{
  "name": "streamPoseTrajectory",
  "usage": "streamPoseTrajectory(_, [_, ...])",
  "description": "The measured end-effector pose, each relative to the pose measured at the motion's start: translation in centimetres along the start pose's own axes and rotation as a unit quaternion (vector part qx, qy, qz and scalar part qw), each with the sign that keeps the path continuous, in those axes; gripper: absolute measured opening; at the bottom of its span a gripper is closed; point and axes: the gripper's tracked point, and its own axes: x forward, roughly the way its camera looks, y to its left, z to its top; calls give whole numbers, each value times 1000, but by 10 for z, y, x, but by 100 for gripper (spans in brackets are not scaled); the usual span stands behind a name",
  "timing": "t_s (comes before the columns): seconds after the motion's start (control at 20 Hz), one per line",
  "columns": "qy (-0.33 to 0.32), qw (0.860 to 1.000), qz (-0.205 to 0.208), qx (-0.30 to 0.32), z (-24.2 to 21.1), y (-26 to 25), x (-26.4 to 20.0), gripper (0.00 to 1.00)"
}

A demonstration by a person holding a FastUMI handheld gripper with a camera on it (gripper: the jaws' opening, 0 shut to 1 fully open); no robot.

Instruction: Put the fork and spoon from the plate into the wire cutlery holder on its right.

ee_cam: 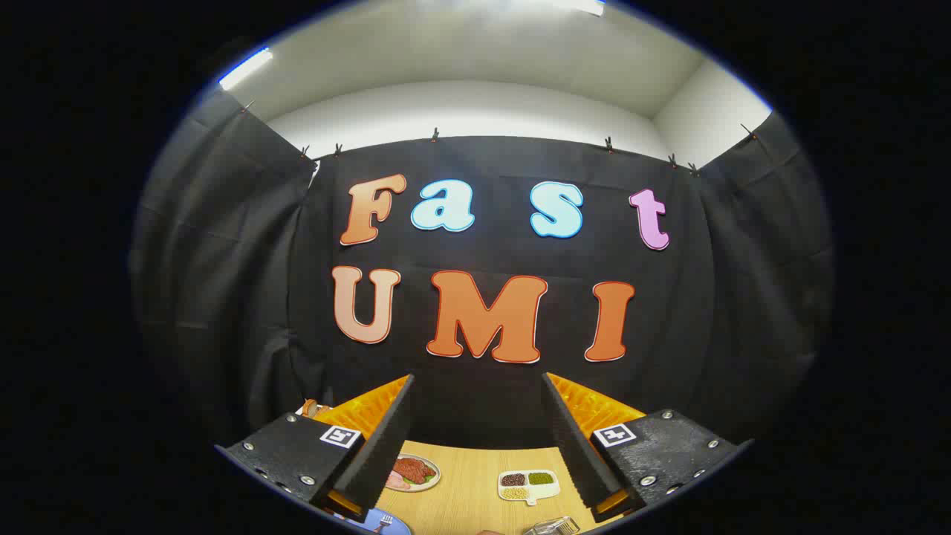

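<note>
- Tongs (475, 438) stood released, holding nothing, raised well above the worktop (468, 483).
- Fork (383, 522) lay on the blue plate (390, 526) (spoon not discernible).
- Wire cutlery holder (553, 527) sat to its right; transfer judged not yet begun.

My gripper (477, 416) is held up over the near side of the table (468, 483), fingers spread wide apart with nothing between them. Down between the fingers, on the table: a plate of meat (413, 472) far left, a three-compartment dish (528, 484) to its right, well apart. Nearer me, the plate (386, 524) sits at the left with a fork (383, 521) on it; the wire cutlery holder (553, 527) sits to its right, apart from it. The booth's cloth wall (475, 401) stands beyond the table's far side.
</note>
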Motion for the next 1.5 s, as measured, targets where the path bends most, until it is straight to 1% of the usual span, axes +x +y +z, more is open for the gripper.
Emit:
streamPoseTrajectory(0.65, [12, 1000, 13, -5, -12, 19, 5, 98])
streamPoseTrajectory(0.8, [35, 999, 26, -2, -29, 33, 7, 98])
streamPoseTrajectory(1.05, [99, 993, 65, -9, -72, 71, 5, 97])
streamPoseTrajectory(1.15, [123, 988, 87, -19, -92, 94, 0, 97])
streamPoseTrajectory(1.25, [157, 980, 118, -15, -115, 120, -5, 97])
streamPoseTrajectory(1.35, [200, 969, 142, -7, -143, 140, -12, 97])
streamPoseTrajectory(1.5, [274, 948, 160, 2, -189, 163, -21, 97])
